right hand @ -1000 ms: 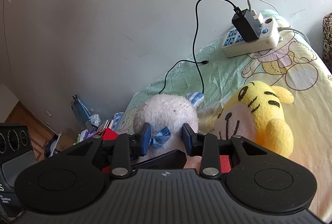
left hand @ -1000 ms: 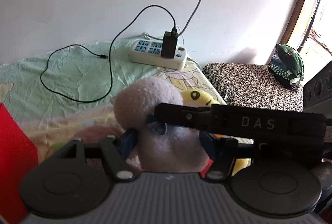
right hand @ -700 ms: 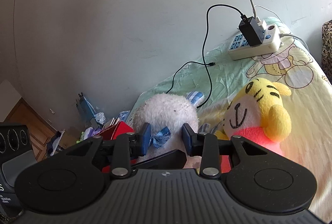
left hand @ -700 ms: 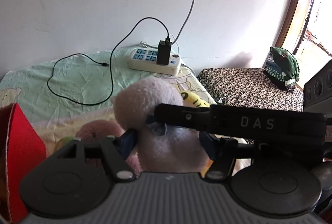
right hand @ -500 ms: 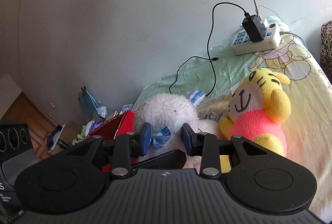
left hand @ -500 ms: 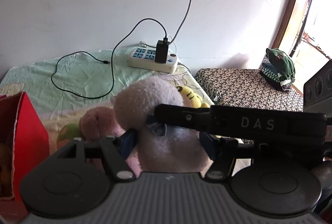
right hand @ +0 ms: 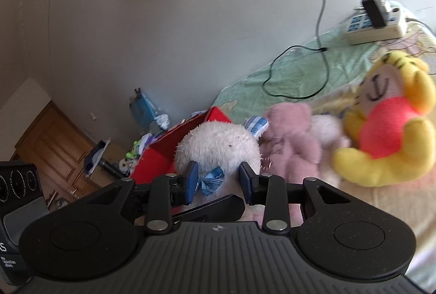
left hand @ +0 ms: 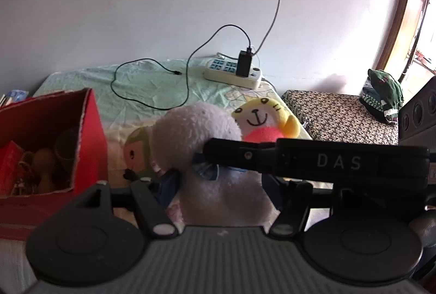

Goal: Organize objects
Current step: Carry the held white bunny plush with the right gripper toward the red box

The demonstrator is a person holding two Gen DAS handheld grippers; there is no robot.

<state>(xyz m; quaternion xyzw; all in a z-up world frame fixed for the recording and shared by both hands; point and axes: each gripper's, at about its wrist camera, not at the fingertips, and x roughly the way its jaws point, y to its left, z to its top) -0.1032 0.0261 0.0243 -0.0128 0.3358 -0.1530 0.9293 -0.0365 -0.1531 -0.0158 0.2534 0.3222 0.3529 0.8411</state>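
A white plush toy [left hand: 196,133] with a blue bow [right hand: 211,181] is held up above the bed by both grippers. My left gripper [left hand: 222,181] is shut on its body, and my right gripper [right hand: 218,181] is shut on its neck at the bow. The right gripper's black arm [left hand: 313,160] crosses the left wrist view in front of the toy. A red cardboard box [left hand: 90,136] with several small items stands at the left; it also shows in the right wrist view [right hand: 163,155] behind the toy.
A yellow and red plush [right hand: 387,125] and a pink plush [right hand: 291,138] lie on the bed [left hand: 152,84]. A power strip with a black charger [left hand: 235,72] and its cable sit by the wall. A patterned stool [left hand: 338,114] stands at the right.
Both grippers have lifted the white plush and carried it back and left. The red box has come into view and the other plush toys now lie further off.
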